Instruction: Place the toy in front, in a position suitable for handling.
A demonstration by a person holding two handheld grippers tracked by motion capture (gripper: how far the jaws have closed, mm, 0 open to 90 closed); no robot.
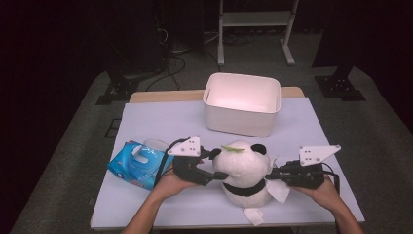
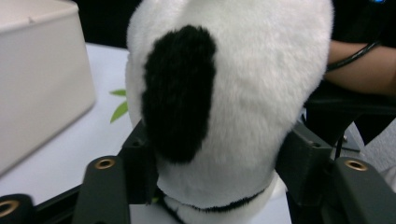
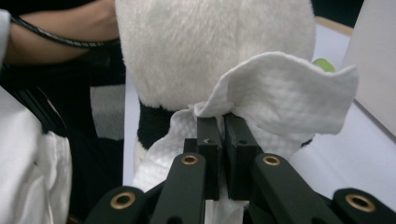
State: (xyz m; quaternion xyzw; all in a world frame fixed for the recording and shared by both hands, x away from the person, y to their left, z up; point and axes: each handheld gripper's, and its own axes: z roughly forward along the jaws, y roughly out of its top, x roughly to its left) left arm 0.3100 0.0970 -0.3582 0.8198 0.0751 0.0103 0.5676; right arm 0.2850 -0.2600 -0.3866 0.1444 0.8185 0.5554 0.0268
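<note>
Fingers (image 2: 299,154) of left gripper (image 1: 207,165) clamped on either side of toy panda (image 1: 243,170), squeezing its white head. Fingers (image 3: 208,140) of right gripper (image 1: 275,174) pressed together on white wipe (image 3: 280,98), held against panda's other side. Panda upright near front edge of table (image 1: 160,122), between both grippers. Blue wipe pack (image 1: 134,163) just beside left hand (image 1: 170,184). White bin (image 1: 242,103) well behind panda. Another white scrap (image 1: 254,216), possibly a second wipe, flat before panda.
</note>
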